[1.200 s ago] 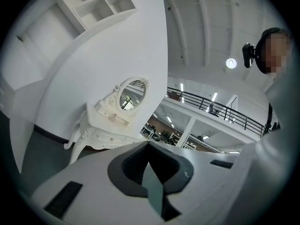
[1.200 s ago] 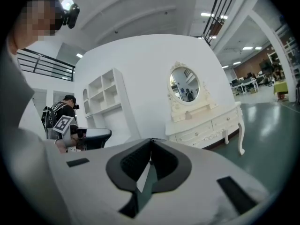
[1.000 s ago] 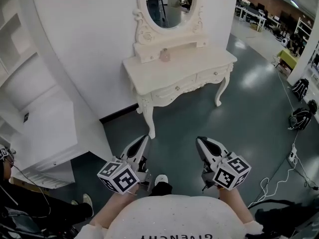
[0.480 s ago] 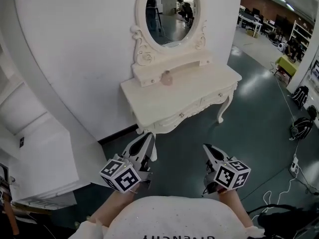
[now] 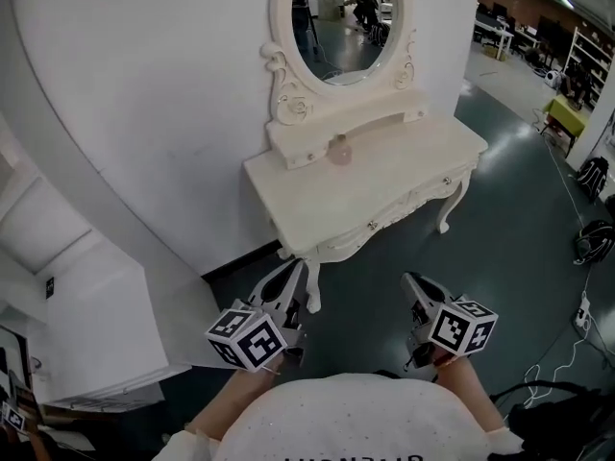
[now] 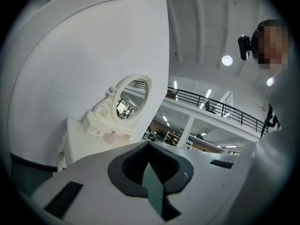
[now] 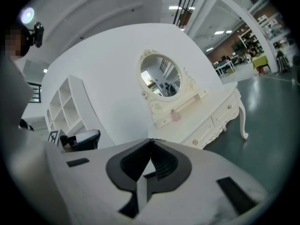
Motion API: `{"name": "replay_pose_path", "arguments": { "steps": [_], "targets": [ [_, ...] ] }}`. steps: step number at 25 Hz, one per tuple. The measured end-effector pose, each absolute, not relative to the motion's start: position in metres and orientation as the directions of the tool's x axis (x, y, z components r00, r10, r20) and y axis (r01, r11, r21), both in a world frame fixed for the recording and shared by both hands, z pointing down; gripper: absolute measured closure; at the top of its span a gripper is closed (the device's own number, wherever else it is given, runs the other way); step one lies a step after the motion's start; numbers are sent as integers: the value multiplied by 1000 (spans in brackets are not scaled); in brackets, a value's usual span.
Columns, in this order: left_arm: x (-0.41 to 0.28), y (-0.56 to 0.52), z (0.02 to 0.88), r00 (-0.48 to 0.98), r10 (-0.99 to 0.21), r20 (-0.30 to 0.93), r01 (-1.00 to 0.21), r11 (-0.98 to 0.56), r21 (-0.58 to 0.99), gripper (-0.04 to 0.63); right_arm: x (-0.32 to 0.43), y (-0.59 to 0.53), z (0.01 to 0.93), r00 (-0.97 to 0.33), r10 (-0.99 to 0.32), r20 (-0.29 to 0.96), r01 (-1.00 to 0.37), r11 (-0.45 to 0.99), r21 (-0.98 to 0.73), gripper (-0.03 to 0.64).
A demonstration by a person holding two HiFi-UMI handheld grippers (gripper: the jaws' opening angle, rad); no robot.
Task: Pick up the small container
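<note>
The small container (image 5: 340, 150) is a pale pink bottle standing at the back of the white dressing table (image 5: 384, 195), just under the oval mirror (image 5: 343, 22). It also shows small and far off in the left gripper view as the container (image 6: 109, 136) and in the right gripper view as the container (image 7: 176, 116). My left gripper (image 5: 293, 277) and right gripper (image 5: 415, 284) are held low in front of the person's body, well short of the table, pointing toward it. Both are shut with nothing between the jaws, as the left gripper (image 6: 149, 144) and right gripper (image 7: 151, 140) show.
A curved white wall (image 5: 144, 113) rises behind the table. White shelving (image 5: 67, 296) stands at the left. Bags (image 5: 594, 176) and cables (image 5: 577, 325) lie on the dark green floor at the right. The table's carved legs (image 5: 448, 221) reach toward me.
The table and mirror have come closer and shifted right in the head view as the person walks forward. Both grippers stay shut and low.
</note>
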State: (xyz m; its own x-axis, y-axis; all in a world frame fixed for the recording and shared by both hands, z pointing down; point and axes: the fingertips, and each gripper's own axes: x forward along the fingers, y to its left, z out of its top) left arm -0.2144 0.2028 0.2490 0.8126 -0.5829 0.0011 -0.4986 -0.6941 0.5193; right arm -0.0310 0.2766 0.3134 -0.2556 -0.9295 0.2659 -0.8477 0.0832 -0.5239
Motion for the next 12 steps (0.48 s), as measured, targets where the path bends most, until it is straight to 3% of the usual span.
{"name": "replay_pose_path", "arguments": {
  "steps": [12],
  "targets": [
    [-187,155,268,805,-593,26,-510,-669,542,595,-27,218,338,-343,-874,345,-883,175,-436,615]
  ]
}}
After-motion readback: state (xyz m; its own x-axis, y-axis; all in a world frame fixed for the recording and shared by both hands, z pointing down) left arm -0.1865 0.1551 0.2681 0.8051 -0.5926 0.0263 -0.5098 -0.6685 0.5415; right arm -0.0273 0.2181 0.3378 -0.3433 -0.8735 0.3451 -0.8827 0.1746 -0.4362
